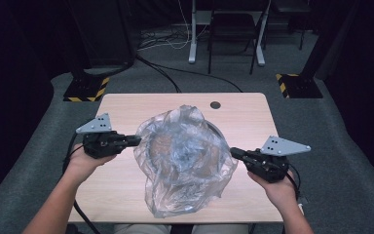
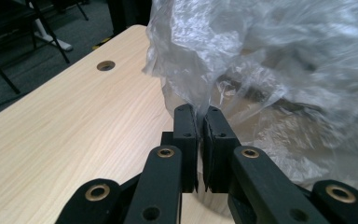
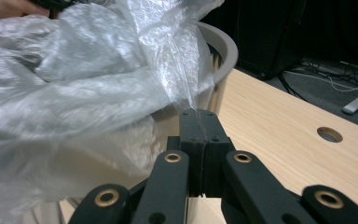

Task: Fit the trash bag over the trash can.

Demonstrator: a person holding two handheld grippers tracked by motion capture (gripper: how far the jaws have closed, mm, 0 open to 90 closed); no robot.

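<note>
A clear, crumpled plastic bag point(image 1: 185, 156) lies draped over a round grey bin point(image 3: 223, 46) in the middle of the wooden table point(image 1: 126, 190). My left gripper point(image 1: 137, 140) is shut on the bag's left edge; in the left gripper view the film point(image 2: 261, 60) rises from between the closed jaws point(image 2: 199, 112). My right gripper point(image 1: 233, 152) is shut on the bag's right edge, and the film point(image 3: 74, 93) is pinched at the jaw tips point(image 3: 199, 112) just beside the bin's rim. The bin's inside is blurred by the plastic.
A round cable hole point(image 1: 215, 105) sits near the table's far edge. Beyond the table stand chair and desk legs point(image 1: 233, 39), floor cables point(image 1: 165, 73) and two black-and-yellow striped stand bases point(image 1: 85, 87).
</note>
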